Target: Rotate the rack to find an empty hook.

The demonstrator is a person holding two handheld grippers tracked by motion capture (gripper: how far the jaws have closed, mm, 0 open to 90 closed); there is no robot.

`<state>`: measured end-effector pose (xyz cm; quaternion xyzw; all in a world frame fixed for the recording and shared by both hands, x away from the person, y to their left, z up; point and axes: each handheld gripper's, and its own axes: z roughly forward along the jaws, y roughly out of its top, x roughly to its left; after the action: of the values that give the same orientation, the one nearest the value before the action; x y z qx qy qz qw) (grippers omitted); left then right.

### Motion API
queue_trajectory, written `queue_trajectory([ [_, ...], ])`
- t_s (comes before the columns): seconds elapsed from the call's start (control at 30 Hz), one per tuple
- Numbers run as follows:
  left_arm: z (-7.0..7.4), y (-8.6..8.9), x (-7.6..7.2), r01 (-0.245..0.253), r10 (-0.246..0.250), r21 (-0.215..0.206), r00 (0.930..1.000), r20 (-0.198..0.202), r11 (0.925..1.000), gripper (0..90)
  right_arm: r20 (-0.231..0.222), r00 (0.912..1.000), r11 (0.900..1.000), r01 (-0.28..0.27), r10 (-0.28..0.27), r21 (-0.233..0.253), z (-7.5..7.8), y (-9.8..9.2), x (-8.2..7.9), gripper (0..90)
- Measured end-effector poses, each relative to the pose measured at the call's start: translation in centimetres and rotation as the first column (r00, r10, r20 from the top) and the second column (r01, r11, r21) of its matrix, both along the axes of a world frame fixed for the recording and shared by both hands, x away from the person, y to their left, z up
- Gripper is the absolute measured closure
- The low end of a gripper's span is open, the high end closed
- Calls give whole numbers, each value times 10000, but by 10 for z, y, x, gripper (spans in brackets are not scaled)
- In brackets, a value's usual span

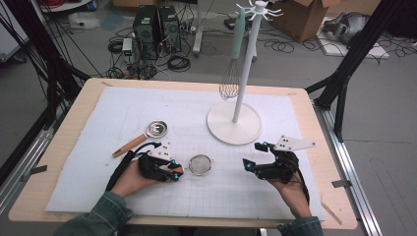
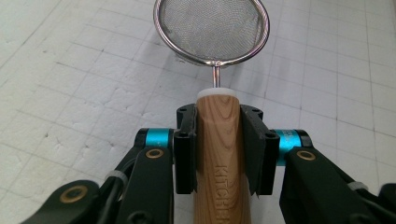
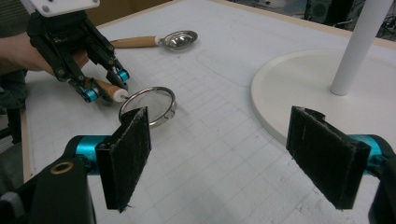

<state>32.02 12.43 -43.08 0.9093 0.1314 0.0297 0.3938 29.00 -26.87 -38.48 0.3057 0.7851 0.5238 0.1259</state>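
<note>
A small mesh strainer [image 1: 200,164] with a wooden handle [image 2: 219,154] rests on the white mat; its round metal rim [image 2: 211,29] lies just ahead of my left gripper [image 2: 218,120]. That gripper [image 1: 173,173] is shut on the wooden handle near its white collar. My right gripper [image 1: 253,156] hovers to the right of the strainer, jaws wide apart with nothing between its pads [image 3: 128,151]. From the right gripper view the strainer [image 3: 148,106] and the left gripper [image 3: 105,86] lie ahead at the left.
A metal spoon [image 1: 156,129] with a wooden handle lies behind the left hand. A white hanger stand [image 1: 234,123] with a round base stands at centre right; a whisk [image 1: 230,78] hangs from it. The mat [image 1: 147,105] covers the wooden table.
</note>
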Motion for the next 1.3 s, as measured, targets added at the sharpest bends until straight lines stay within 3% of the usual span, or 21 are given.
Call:
queue_trajectory([
  [0.77,0,-12,-2,767,-767,-62,9971,12,9970,682,-102,9996,9995,-278,276,-172,-2,6,2,213],
  [1.3,-3,-23,-8,1548,-1547,59,9878,-169,9879,681,-187,9992,9991,-367,363,-194,-5,9,1,213],
])
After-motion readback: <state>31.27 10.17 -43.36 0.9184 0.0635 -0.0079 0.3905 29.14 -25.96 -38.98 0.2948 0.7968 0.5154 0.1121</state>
